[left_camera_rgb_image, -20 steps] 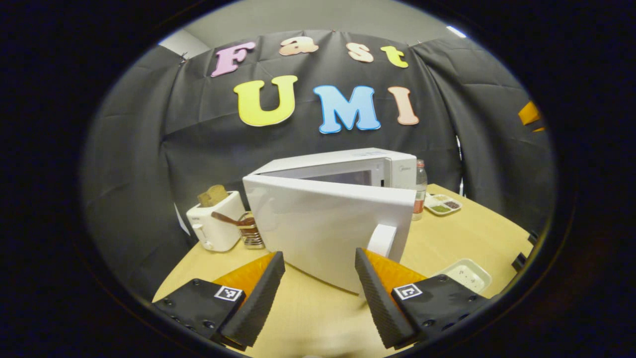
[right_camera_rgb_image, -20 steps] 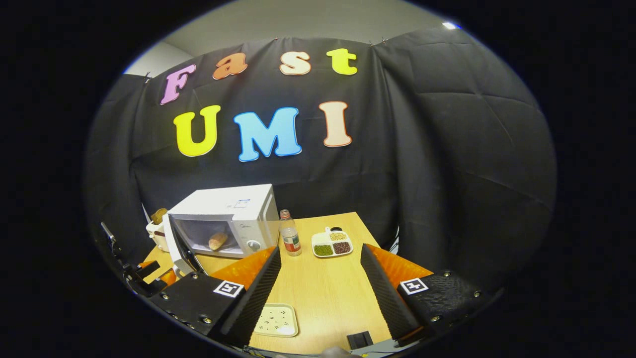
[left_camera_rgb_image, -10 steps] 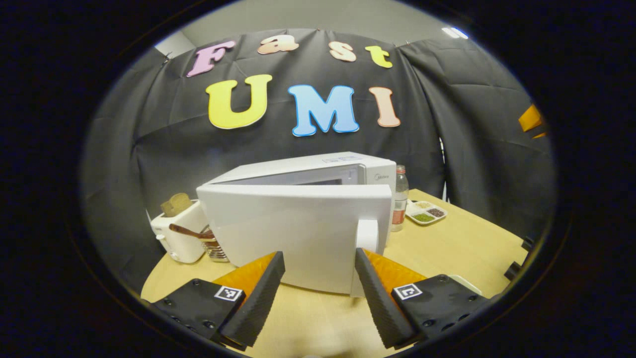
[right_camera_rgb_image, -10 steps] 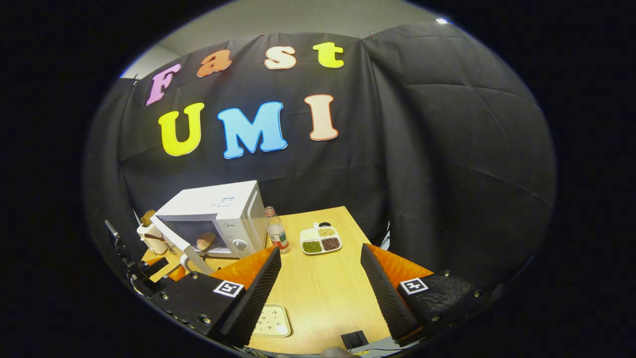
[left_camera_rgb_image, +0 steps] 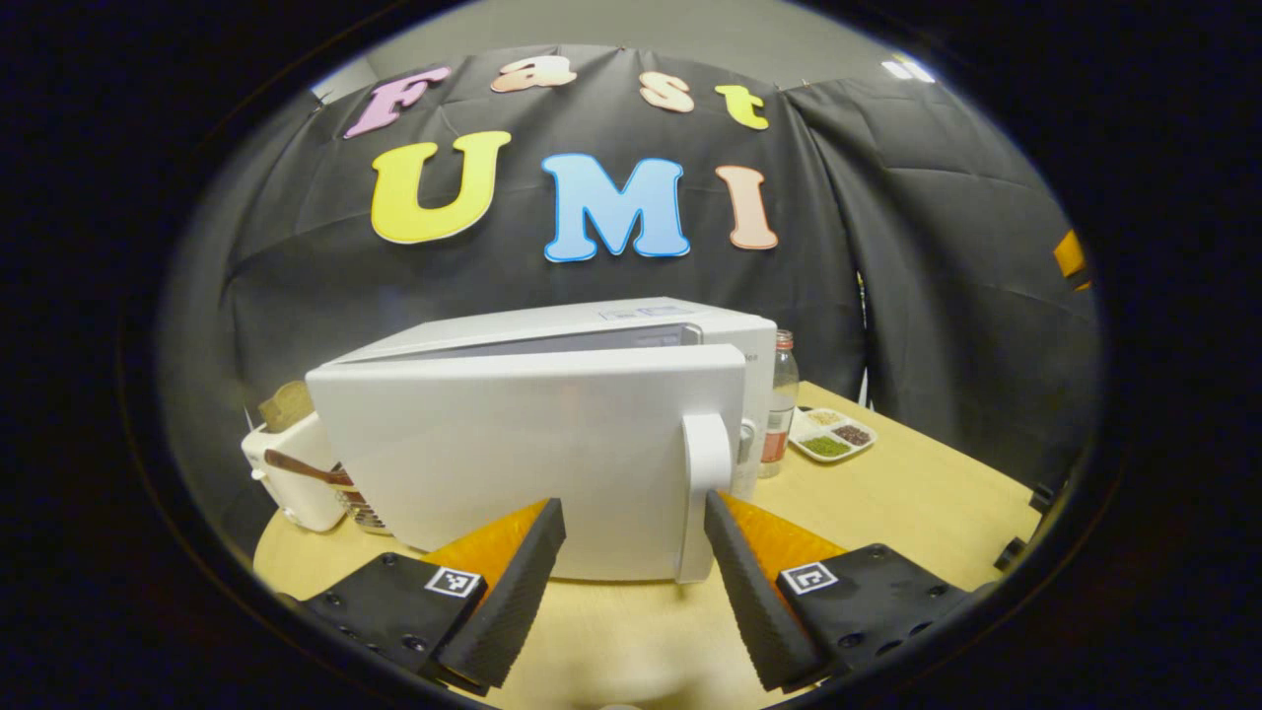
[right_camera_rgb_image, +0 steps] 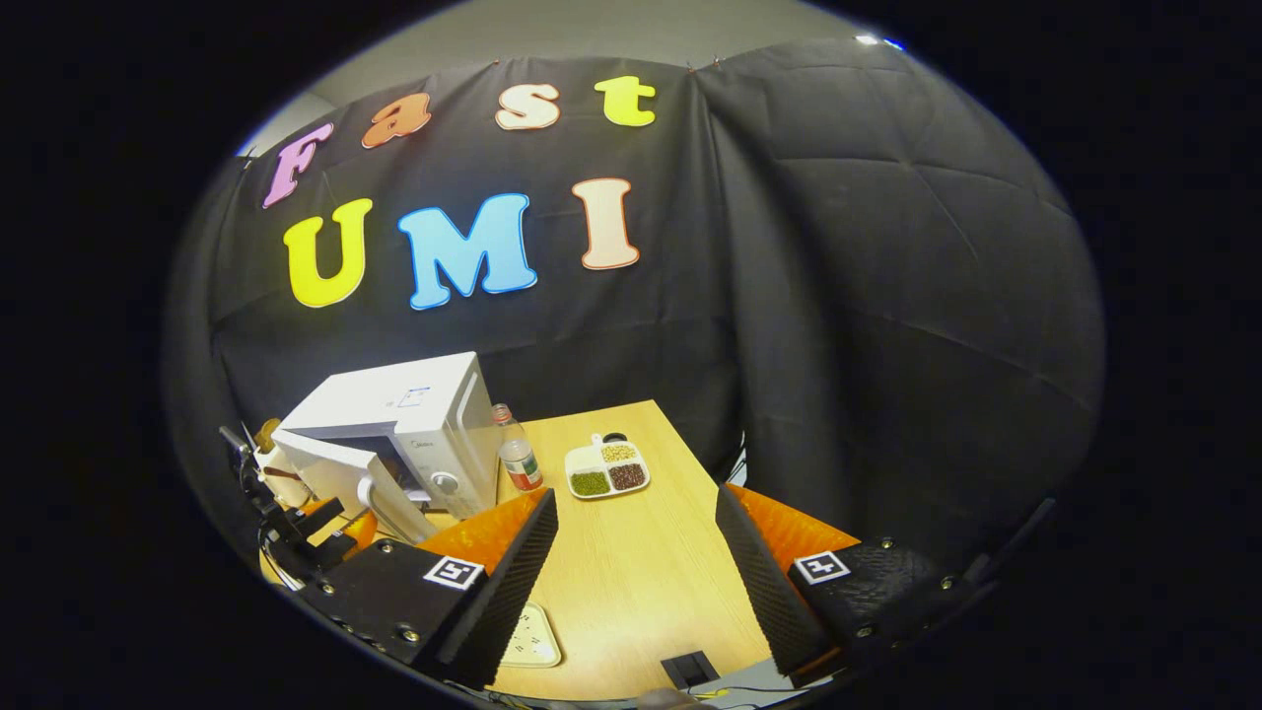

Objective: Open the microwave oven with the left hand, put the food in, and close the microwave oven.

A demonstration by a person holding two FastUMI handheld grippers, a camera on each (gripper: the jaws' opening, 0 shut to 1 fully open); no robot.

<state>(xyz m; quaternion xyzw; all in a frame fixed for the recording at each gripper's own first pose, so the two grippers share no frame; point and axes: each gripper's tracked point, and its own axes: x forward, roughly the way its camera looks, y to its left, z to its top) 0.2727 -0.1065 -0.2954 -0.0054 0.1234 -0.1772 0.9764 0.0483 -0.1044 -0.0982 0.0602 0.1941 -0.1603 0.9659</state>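
The white microwave [left_camera_rgb_image: 631, 320] stands on the wooden table [left_camera_rgb_image: 917, 493]. Its door [left_camera_rgb_image: 513, 454] is only a narrow gap from shut, so the inside and the food are hidden. My left gripper [left_camera_rgb_image: 631, 505] is open right in front of the door, one fingertip just below the door's handle [left_camera_rgb_image: 705, 488]. I cannot tell whether the fingers touch the door. In the right gripper view the microwave [right_camera_rgb_image: 424, 414] sits at the far left with its door [right_camera_rgb_image: 335, 471] ajar and the left gripper [right_camera_rgb_image: 301, 523] before it. My right gripper [right_camera_rgb_image: 636, 498] is open above the table and holds nothing.
Left of the microwave stands a white toaster [left_camera_rgb_image: 286, 478] holding a bread slice [left_camera_rgb_image: 286, 404]. To its right are a bottle [left_camera_rgb_image: 779, 409] and a divided dish [left_camera_rgb_image: 833, 434] of beans. A white plate [right_camera_rgb_image: 527, 641] lies near the table's front edge.
The microwave door has swung from wide open to nearly shut, and my left gripper has followed it in. The bread inside has gone out of sight. My right gripper has drawn back a little.
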